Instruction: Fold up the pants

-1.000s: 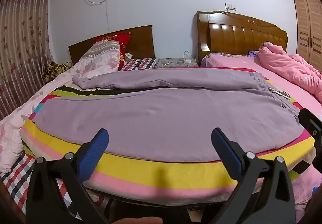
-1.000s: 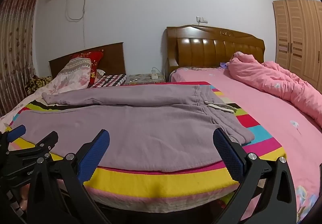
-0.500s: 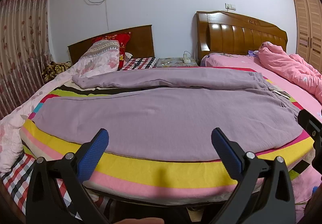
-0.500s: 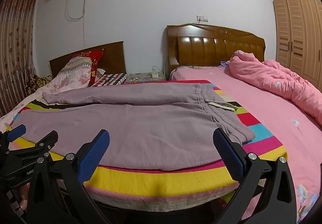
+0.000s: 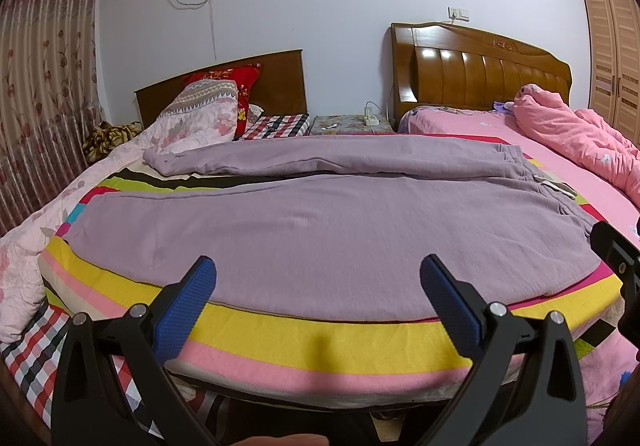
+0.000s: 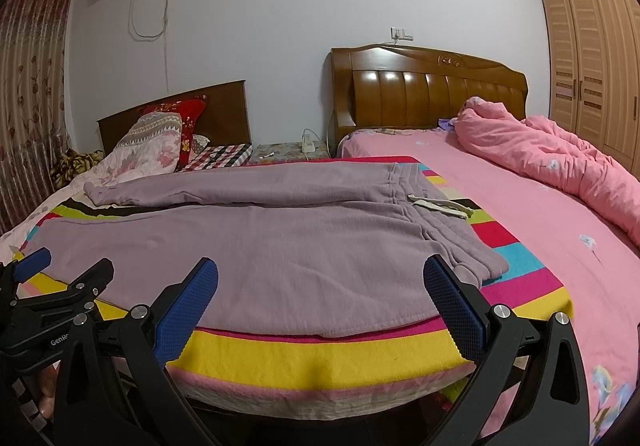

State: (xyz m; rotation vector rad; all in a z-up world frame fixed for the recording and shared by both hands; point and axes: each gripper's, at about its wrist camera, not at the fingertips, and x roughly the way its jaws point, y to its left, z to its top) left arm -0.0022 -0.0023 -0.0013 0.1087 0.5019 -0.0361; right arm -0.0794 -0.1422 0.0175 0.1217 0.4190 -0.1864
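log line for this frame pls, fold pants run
phase: pre-grasp | left gripper: open, empty | right gripper: open, empty | purple pants: flat on striped blanket, unfolded, waistband right | contact: none

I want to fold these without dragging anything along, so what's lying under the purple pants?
The purple pants lie spread on a striped multicolour blanket, its yellow and pink bands showing along the near edge. Whatever lies beneath the covered middle cannot be seen.

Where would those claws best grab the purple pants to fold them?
Probably the near leg's long edge, approached from the bed's front: the pants lie flat, legs apart, and both the left claw and right claw hover open there.
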